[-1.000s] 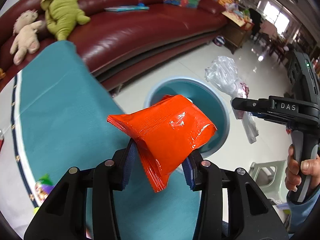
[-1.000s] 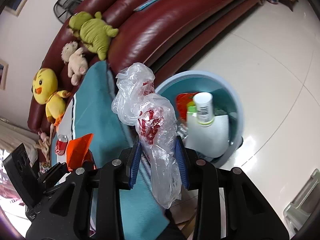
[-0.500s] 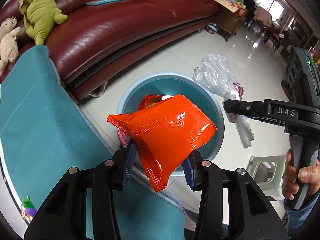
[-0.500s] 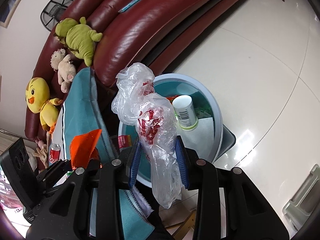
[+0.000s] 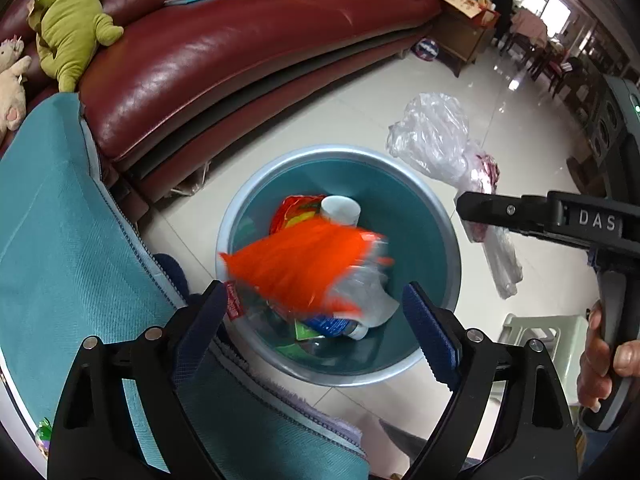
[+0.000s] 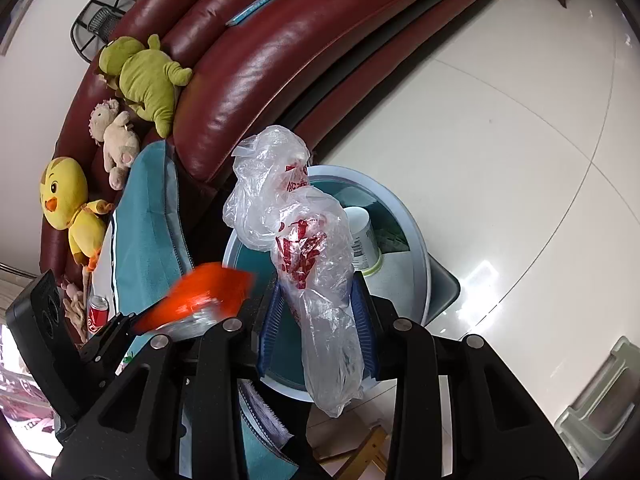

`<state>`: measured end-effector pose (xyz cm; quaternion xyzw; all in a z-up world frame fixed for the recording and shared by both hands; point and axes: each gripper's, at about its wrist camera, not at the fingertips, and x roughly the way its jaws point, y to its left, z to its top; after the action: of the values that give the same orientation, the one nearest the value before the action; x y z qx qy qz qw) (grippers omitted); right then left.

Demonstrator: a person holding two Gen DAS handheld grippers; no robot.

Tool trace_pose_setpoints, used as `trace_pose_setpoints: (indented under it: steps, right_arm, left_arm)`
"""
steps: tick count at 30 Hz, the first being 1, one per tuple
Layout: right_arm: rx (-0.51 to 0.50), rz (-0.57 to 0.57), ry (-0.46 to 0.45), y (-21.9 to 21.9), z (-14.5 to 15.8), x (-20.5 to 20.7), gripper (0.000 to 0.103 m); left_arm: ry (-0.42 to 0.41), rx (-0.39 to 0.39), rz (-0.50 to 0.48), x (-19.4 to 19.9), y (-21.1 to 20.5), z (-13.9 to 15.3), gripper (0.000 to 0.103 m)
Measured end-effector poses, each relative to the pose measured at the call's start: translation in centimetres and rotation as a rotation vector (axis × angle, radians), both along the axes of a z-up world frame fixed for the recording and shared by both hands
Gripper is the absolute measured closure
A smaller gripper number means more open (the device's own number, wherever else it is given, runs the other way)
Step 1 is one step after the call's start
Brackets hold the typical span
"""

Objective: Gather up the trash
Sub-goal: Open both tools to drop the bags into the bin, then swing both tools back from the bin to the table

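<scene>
My left gripper (image 5: 314, 296) hangs over the round teal bin (image 5: 416, 216), its jaws opening wide. The orange wrapper (image 5: 296, 264) is blurred and loose between them, above the bin, with neither pad touching it. In the right wrist view the same orange wrapper (image 6: 208, 288) shows at the lower left, beside the bin (image 6: 420, 248). My right gripper (image 6: 316, 304) is shut on a crumpled clear plastic bag (image 6: 312, 248) with red print, held over the bin's near side. The left wrist view shows that plastic bag (image 5: 436, 136) at the bin's right rim.
The bin holds a white cup (image 5: 340, 210), wrappers and a bottle. A teal-covered table (image 5: 60, 240) stands left of it and a dark red sofa (image 5: 240, 52) with plush toys behind. A pale stool (image 5: 536, 340) stands on the tiled floor at the right. A red can (image 6: 97, 312) is on the table.
The left jaws have sprung apart and let go of the orange wrapper, which now drops toward the bin. Both grippers moved closer over the bin. The right grip on the bag is unchanged.
</scene>
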<state>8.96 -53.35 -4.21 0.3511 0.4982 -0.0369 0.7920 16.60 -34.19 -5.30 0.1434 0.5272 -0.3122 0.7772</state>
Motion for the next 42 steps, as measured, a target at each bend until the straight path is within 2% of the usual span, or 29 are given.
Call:
trace_pose_setpoints:
  steps: [15, 16, 17, 18, 22, 32, 42]
  right_arm:
    - [-0.013, 0.034, 0.018, 1.6, -0.2, 1.3, 0.068]
    - [-0.016, 0.037, 0.022, 1.7, -0.1, 1.4, 0.060]
    - [-0.014, 0.038, 0.022, 1.9, -0.1, 1.5, 0.041]
    - [-0.015, 0.033, 0.022, 2.0, 0.0, 1.5, 0.034]
    - [-0.014, 0.018, 0.034, 2.3, 0.0, 1.6, 0.027]
    - [-0.042, 0.008, 0.094, 3.3, 0.2, 0.5, 0.024]
    - [-0.065, 0.033, 0.101, 6.6, 1.8, -0.3, 0.023]
  left_arm:
    - [0.013, -0.003, 0.034, -0.9, 3.6, 0.2, 0.009]
    - [0.013, -0.005, 0.040, -1.1, 3.9, 0.2, 0.008]
    - [0.014, -0.005, 0.045, -1.1, 4.2, 0.3, 0.008]
    - [0.015, -0.005, 0.048, -1.1, 4.4, 0.3, 0.008]
    - [0.013, -0.003, 0.057, -1.5, 5.2, 0.6, 0.007]
    - [0.007, -0.021, 0.081, -2.1, 7.7, 1.5, 0.007]
    - [-0.020, -0.062, 0.117, -3.2, 11.4, 3.3, 0.006]
